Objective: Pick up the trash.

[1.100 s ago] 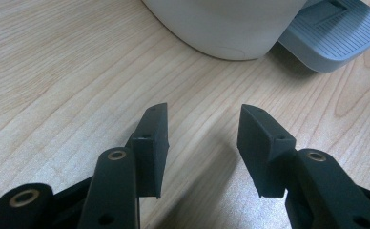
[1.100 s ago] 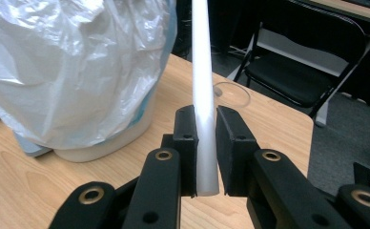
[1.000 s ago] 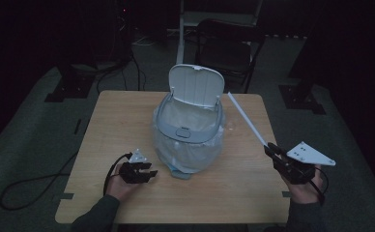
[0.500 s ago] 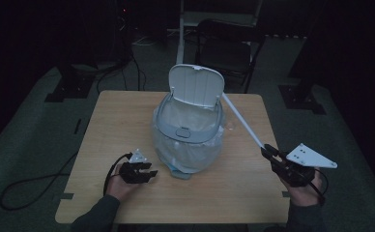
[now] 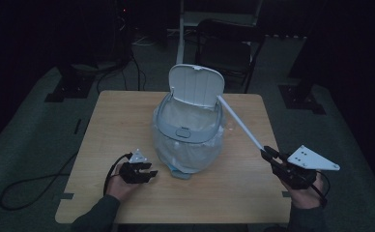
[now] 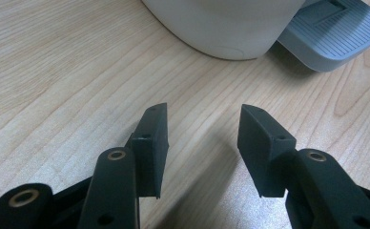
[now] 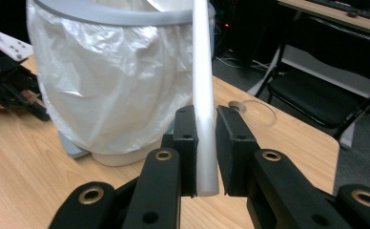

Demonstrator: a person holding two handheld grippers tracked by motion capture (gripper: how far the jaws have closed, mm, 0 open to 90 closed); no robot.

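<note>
A light wooden desk (image 5: 108, 125) with rounded corners carries a white, round plastic pedal bin (image 5: 188, 145), lined with a clear bag, near its middle. The bin's grey ribbed pedal (image 6: 333, 33) rests just above the wood at the front.

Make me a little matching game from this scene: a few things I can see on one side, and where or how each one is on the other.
Things:
1. white rod
2. bin lid
3. left tool
4. plastic liner

States:
A. flipped up and open
B. draped over the bin's rim and down its outside
C. clamped in the right tool, reaching to the bin
D. open, holding nothing, just over the table

Pairs: 1-C, 2-A, 3-D, 4-B
</note>
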